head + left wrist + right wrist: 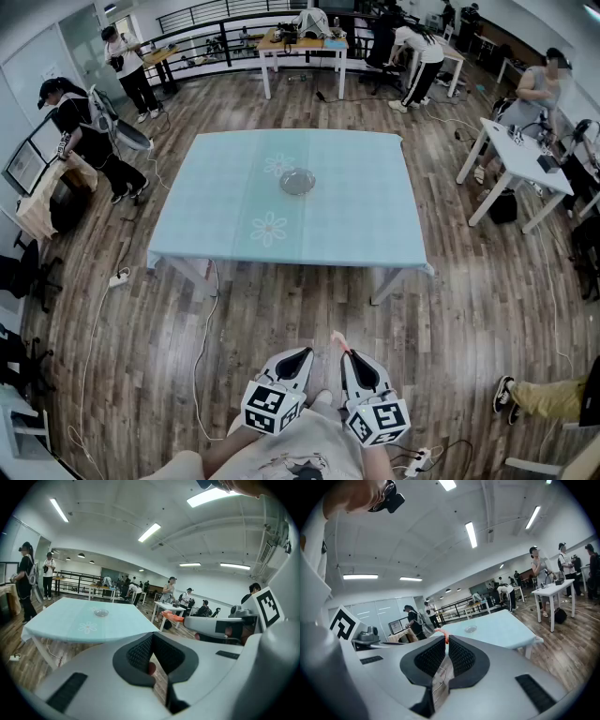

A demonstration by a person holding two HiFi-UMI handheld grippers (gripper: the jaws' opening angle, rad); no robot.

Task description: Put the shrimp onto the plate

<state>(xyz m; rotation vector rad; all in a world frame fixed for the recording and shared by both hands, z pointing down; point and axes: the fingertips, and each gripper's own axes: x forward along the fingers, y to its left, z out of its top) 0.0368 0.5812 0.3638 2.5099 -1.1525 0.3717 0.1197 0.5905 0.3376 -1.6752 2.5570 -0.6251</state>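
Right jaws: my right gripper (446, 641) pinches a small orange-pink shrimp (440, 632) at the tips.
Left jaws: my left gripper (152, 637) is pressed together, empty.
Plate: small clear round plate (297, 181), centre of the pale-blue tabletop (375, 225), well apart from the shrimp.

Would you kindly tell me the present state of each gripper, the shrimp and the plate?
left gripper: jaws shut, nothing between them.
right gripper: jaws shut on the shrimp.
shrimp: pinched at the tips of the right jaws, held in the air short of the table.
plate: empty, right way up near the middle of the table.
table: covered by a light blue cloth lying flat.
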